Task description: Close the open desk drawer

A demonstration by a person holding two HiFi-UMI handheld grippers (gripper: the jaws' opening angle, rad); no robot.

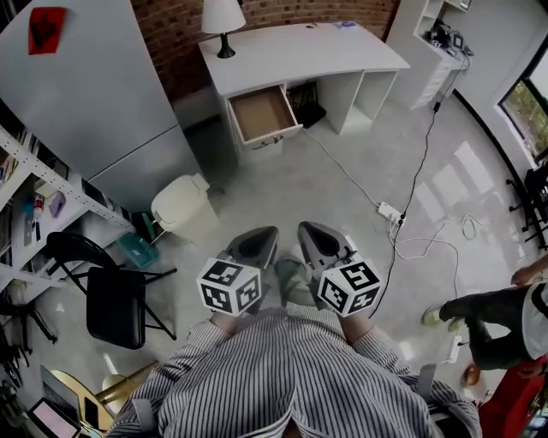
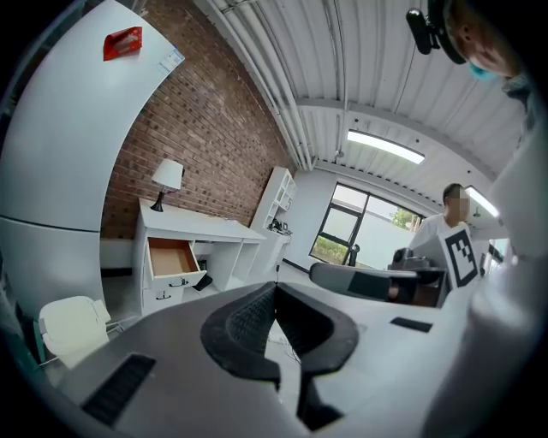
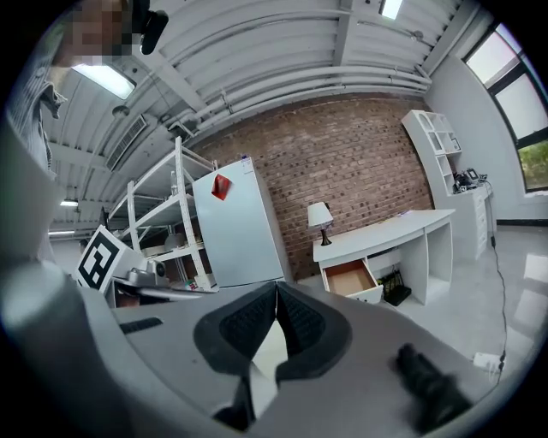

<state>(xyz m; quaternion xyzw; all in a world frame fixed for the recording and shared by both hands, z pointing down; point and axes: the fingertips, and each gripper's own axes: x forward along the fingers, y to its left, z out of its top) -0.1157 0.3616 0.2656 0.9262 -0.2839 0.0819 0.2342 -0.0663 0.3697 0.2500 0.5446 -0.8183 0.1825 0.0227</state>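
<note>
A white desk [image 1: 300,47] stands against the brick wall at the far side of the room. Its top left drawer [image 1: 264,114] is pulled out and shows an empty brown bottom; the same drawer [image 2: 174,258] [image 3: 352,279] shows in both gripper views. My left gripper [image 1: 270,233] and right gripper [image 1: 306,229] are held close to my chest, side by side, far from the desk. Both are shut with nothing between the jaws: the left gripper [image 2: 275,288] and the right gripper [image 3: 276,289] tips meet.
A lamp [image 1: 223,24] stands on the desk's left end. A cream bin [image 1: 182,205] and a black chair [image 1: 111,295] stand left of my path. A power strip and cables [image 1: 392,213] lie on the floor at right. A person [image 1: 497,308] is at the right edge. A grey fridge [image 1: 86,94] stands left.
</note>
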